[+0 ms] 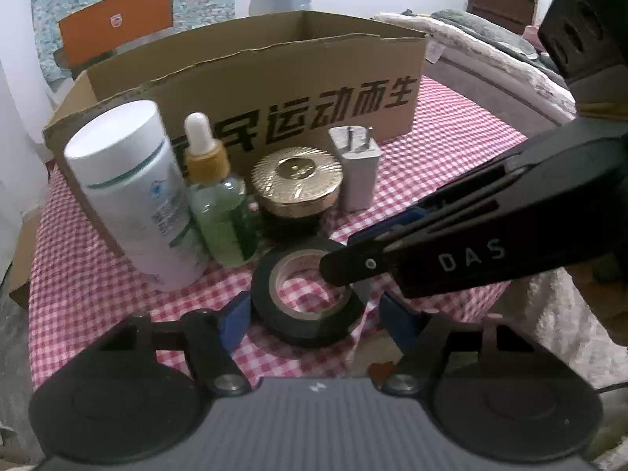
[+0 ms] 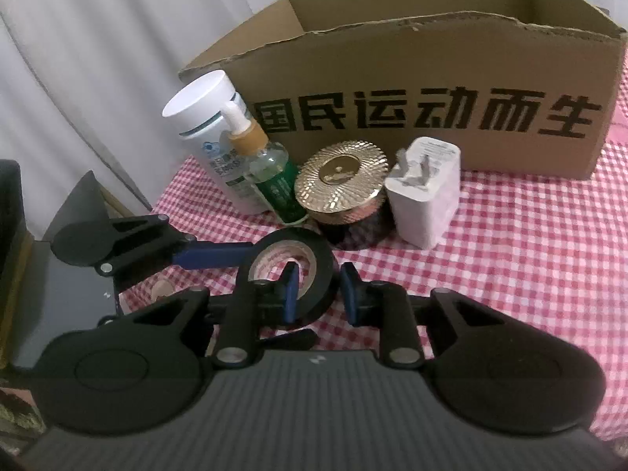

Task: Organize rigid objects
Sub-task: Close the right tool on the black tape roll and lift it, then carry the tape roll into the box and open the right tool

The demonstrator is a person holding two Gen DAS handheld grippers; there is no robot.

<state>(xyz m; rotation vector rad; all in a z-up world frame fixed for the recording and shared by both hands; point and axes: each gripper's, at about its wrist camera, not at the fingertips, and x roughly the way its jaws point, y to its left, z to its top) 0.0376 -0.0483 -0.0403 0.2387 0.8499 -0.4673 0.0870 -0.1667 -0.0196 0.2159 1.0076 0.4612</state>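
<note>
Nearest to me, the roll of black tape (image 1: pixel 308 298) lies flat on the red-and-white checked tablecloth (image 1: pixel 451 165), and both of my grippers are at it. My left gripper (image 1: pixel 314 314) is spread wide, its two blue fingers standing one on each side of the roll, neither clearly pressing it. My right gripper (image 2: pixel 320 292) comes in from the right side. One of its blue fingers (image 2: pixel 289 294) reaches into the hole of the roll and the other stands outside the rim, so the wall of the roll sits between them. There is a gap at the outer finger, so I would call the right gripper parted rather than pinching.

Just behind the tape stands a row of four things. From left to right they are a tall white bottle (image 1: pixel 133 192), a green dropper bottle (image 1: pixel 223 212) with a white bulb and amber collar, a low round jar with a ribbed gold lid (image 1: pixel 296 184), and a white charger (image 1: pixel 355 168) standing with its two prongs up. The two bottles stand close together.

Behind the row is an open cardboard box (image 1: pixel 333 78) with black Chinese characters across its front and a ragged, torn top edge.
</note>
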